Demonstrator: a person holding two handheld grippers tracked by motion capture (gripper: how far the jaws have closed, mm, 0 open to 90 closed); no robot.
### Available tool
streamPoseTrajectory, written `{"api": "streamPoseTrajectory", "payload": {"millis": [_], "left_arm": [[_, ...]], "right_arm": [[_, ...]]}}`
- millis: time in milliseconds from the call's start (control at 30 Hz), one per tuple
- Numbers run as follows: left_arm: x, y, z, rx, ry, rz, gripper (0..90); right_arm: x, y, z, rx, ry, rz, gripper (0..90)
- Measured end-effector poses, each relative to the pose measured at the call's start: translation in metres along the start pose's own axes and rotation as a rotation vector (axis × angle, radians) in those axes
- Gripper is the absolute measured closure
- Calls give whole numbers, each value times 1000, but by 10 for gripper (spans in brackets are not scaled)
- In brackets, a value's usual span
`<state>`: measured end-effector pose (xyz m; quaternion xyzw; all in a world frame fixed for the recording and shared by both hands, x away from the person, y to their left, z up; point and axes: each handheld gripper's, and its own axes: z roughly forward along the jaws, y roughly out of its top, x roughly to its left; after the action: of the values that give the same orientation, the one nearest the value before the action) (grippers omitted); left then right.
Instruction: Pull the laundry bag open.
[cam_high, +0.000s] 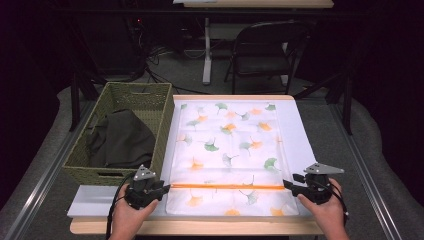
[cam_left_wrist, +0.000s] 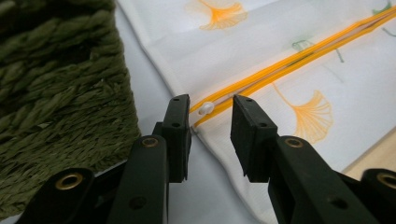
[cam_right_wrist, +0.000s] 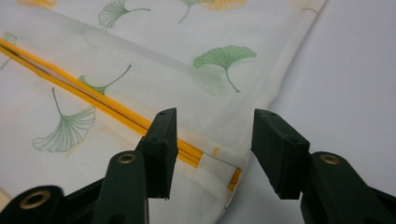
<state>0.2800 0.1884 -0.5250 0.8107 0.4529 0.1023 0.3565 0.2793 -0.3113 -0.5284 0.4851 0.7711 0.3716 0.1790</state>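
Observation:
A white fabric cover (cam_high: 227, 145) printed with green and orange ginkgo leaves lies flat on the mat. An orange zipper (cam_high: 227, 186) runs across it near the front edge. My left gripper (cam_high: 167, 187) is at the zipper's left end. In the left gripper view its jaws (cam_left_wrist: 210, 105) stand open, with the small white zipper pull (cam_left_wrist: 205, 108) in the gap and touched by neither pad. My right gripper (cam_high: 286, 184) is at the zipper's right end. Its jaws (cam_right_wrist: 212, 116) are open over the cover's corner, where the zipper (cam_right_wrist: 93, 100) ends, and they grip nothing.
A green woven basket (cam_high: 137, 86) holding a dark cloth (cam_high: 122, 140) stands right beside the cover's left edge, close to my left gripper. A pale mat (cam_high: 295, 125) covers the wooden table (cam_high: 200, 227). A folding chair (cam_high: 267, 47) stands behind the table.

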Motion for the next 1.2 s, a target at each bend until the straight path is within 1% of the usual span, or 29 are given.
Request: {"api": "streamPoseTrajectory", "payload": {"millis": [33, 67, 133, 167, 200, 267, 333, 367, 400, 433, 467, 533, 567, 600, 633, 667, 700, 733, 767, 800, 867, 900, 933, 967, 1067, 1100, 1133, 1167, 1200], "left_arm": [[-1, 0, 0, -4, -7, -9, 669], [-1, 0, -1, -6, -11, 5, 665], [-3, 1, -2, -8, -14, 16, 656], [-4, 1, -2, -3, -15, 26, 650], [-5, 1, -2, -7, -14, 23, 641], [-6, 1, -2, -16, -7, 35, 620], [-8, 1, -3, -21, -6, 42, 605], [-9, 1, -3, -25, 2, 45, 599], [-9, 2, -3, -25, -7, 46, 593], [-10, 2, -2, -20, -11, 33, 593], [-10, 2, -1, -16, -16, 40, 593], [-13, 3, 2, -8, -11, 40, 586], [-14, 3, 4, -5, -8, 32, 582], [-15, 4, 4, 0, -9, 40, 578], [-16, 5, 5, -5, -6, 40, 570], [-17, 6, 5, 5, -5, 40, 563], [-18, 7, 6, 9, -1, 50, 550], [-19, 7, 7, 9, -4, 52, 541], [-19, 8, 7, 9, -3, 49, 530], [-20, 8, 8, 17, -2, 58, 517], [-22, 7, 10, 15, 14, 102, 491], [-23, 6, 11, 21, 18, 113, 488], [-24, 6, 12, 21, 25, 115, 488], [-25, 7, 12, 28, 15, 115, 488], [-27, 7, 12, 25, 18, 120, 488], [-27, 7, 12, 26, 21, 123, 488], [-27, 7, 12, 29, 24, 115, 488], [-27, 7, 13, 30, 26, 112, 489], [-27, 8, 13, 31, 34, 110, 489]], "right_arm": [[3, 0, 2, -3, -7, -19, 495], [6, 1, 3, 1, -11, -38, 495], [12, 2, 5, 1, -7, -68, 495], [16, 2, 6, -4, 0, -93, 510], [19, 2, 8, -2, 27, -93, 551], [25, 3, 11, -10, 71, -107, 576], [32, 5, 14, -18, 92, -119, 578], [36, 6, 16, -27, 101, -130, 592], [38, 8, 18, -27, 116, -146, 609], [41, 9, 20, -20, 129, -152, 617], [43, 11, 23, -16, 138, -159, 622], [46, 14, 27, -3, 150, -181, 622], [47, 16, 30, 1, 159, -190, 622], [48, 18, 32, 5, 166, -190, 621], [48, 19, 34, 9, 180, -192, 621], [49, 20, 37, 16, 193, -197, 620], [50, 21, 39, 27, 201, -204, 619], [51, 22, 42, 37, 205, -212, 614], [52, 23, 45, 44, 208, -230, 614], [53, 24, 47, 54, 209, -245, 610], [57, 27, 51, 64, 207, -275, 605], [59, 28, 53, 67, 210, -286, 605], [60, 30, 55, 71, 211, -304, 605], [62, 31, 57, 75, 211, -325, 605], [67, 36, 63, 90, 220, -361, 601], [68, 38, 65, 88, 224, -368, 598], [70, 40, 67, 86, 229, -375, 593], [72, 42, 69, 86, 238, -374, 590], [74, 44, 71, 87, 258, -370, 584]]}}
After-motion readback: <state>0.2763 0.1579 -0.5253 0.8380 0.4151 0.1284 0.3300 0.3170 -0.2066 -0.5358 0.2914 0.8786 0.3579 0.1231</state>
